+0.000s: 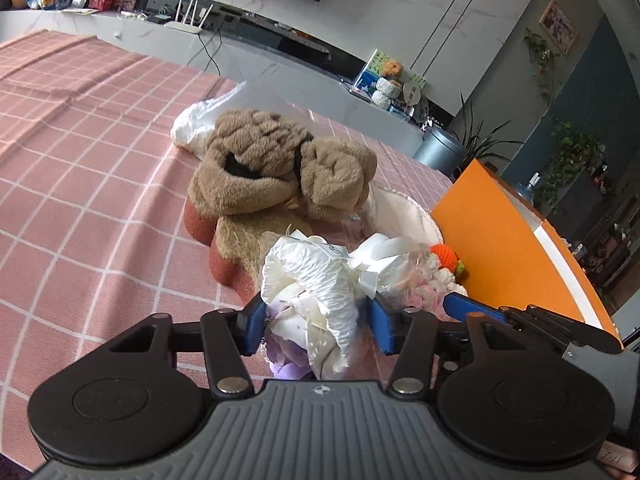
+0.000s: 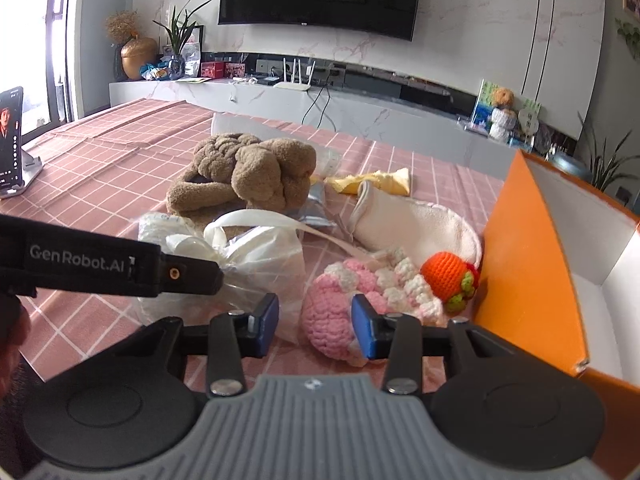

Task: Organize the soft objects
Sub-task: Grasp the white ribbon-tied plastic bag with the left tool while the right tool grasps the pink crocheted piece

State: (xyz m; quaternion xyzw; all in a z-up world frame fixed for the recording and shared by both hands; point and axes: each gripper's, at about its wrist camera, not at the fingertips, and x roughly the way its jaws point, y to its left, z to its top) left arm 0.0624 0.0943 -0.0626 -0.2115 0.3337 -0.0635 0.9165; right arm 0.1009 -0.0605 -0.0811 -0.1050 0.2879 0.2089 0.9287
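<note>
Left wrist view: the left gripper [image 1: 316, 322] has its blue pads closed against a white crinkled bundle [image 1: 316, 280] wrapped in clear plastic, with something purple [image 1: 286, 360] beneath it. The bundle sits on the pink checked cloth [image 1: 80, 184], touching a brown plush toy [image 1: 280, 168] behind it. To its right lie a white ribbon [image 1: 384, 252], a pink-and-white crochet piece [image 1: 432, 284] and an orange crochet ball [image 1: 446, 258], next to the orange box [image 1: 500, 240].

Right wrist view: the right gripper [image 2: 316, 326] is about half closed around the near end of the crochet piece [image 2: 340, 320]; its right pad touches the yarn, while the left pad stands apart beside a clear bag [image 2: 260, 264]. The ball [image 2: 450, 272] rests against the box wall [image 2: 520, 260]. A cream fleece pad [image 2: 420, 228] and a yellow cloth [image 2: 376, 182] lie farther back. A phone [image 2: 10, 136] stands at the left.
</note>
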